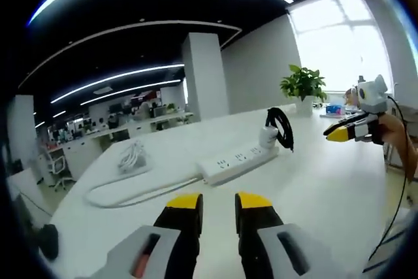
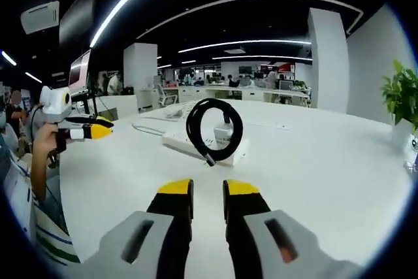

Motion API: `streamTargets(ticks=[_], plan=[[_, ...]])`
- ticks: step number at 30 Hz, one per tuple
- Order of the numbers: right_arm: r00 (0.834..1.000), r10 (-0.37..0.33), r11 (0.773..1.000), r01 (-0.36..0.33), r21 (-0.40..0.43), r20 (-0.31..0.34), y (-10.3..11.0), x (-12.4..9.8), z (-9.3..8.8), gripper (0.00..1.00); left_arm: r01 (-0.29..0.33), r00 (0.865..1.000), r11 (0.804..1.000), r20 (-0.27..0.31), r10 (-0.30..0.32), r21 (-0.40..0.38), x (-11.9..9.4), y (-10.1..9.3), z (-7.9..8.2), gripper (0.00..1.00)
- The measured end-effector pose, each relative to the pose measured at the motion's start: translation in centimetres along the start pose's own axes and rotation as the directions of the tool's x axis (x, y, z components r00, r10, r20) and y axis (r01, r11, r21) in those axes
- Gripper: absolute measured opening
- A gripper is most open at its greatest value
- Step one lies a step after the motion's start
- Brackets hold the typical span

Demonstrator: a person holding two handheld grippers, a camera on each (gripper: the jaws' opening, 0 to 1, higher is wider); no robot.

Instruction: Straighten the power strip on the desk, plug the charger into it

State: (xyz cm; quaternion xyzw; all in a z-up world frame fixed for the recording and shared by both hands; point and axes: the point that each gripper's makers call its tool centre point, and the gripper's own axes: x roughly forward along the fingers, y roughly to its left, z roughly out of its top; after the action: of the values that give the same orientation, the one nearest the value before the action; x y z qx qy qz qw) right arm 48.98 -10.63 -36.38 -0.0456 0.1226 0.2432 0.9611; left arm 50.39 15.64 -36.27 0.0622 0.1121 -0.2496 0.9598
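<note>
- The long white plastic power strip (image 1: 238, 160) lies flat on the white worktop (image 1: 313, 187), ahead of both grippers and touched by neither.
- From the left gripper (image 1: 219, 202), the strip sits ahead and slightly right of the fingers, its long axis running diagonally from near-left to far-right.
- From the right gripper (image 2: 208, 188), the strip (image 2: 189, 143) lies almost straight ahead and is seen nearly end-on.
- The white charger block (image 1: 268, 136) stands at the strip's far-right end with its black coiled cable (image 1: 281, 127) looped upright above it; whether it is already seated in a socket cannot be told.
- In the right gripper view, the cable loop (image 2: 213, 129) faces the fingers; this gripper looks better lined up for the charger.
- Finger state: both pairs stand slightly parted with a narrow gap, holding nothing.
- The strip's white lead (image 1: 124, 191) curves away across the worktop towards a small white bundle (image 1: 132, 156).
- The worktop is smooth and glossy; the strip would probably slide easily when nudged.
- Room: an open office with ceiling light strips, a white column (image 1: 204, 75), a potted green plant (image 1: 303, 85) by a bright window, and desks behind.
</note>
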Motion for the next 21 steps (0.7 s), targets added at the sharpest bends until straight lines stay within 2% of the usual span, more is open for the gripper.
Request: streamTargets(ticks=[3, 7, 11, 16, 21], plan=[[1.0, -0.004, 1.0, 0.004, 0.018, -0.002, 0.1, -0.6, -0.2, 0.2, 0.014, 1.0, 1.0, 0.005, -0.014, -0.017, -0.4, -0.5, -0.1, 0.2], [1.0, -0.013, 1.0, 0.013, 0.027, -0.001, 0.1, -1.3, -0.3, 0.2, -0.004, 1.0, 1.0, 0.0, 0.004, 0.003, -1.2, -0.7, -0.4, 0.21], [0.999, -0.033, 0.999, 0.033, 0.029, 0.0, 0.1, -2.2, -0.4, 0.2, 0.022, 1.0, 1.0, 0.012, -0.022, -0.007, -1.8, -1.4, -0.1, 0.22], [1.0, -0.006, 0.999, 0.006, 0.044, -0.001, 1.4, -3.1, -0.5, 0.2, 0.019, 1.0, 1.0, 0.011, -0.019, 0.019, -2.5, -2.3, -0.1, 0.24], [1.0, 0.0, 0.999, 0.0, 0.044, 0.003, 2.1, -3.7, -0.5, 0.22, 0.036, 0.999, 0.999, 0.005, -0.036, 0.008, -2.7, -2.9, -0.7, 0.24]])
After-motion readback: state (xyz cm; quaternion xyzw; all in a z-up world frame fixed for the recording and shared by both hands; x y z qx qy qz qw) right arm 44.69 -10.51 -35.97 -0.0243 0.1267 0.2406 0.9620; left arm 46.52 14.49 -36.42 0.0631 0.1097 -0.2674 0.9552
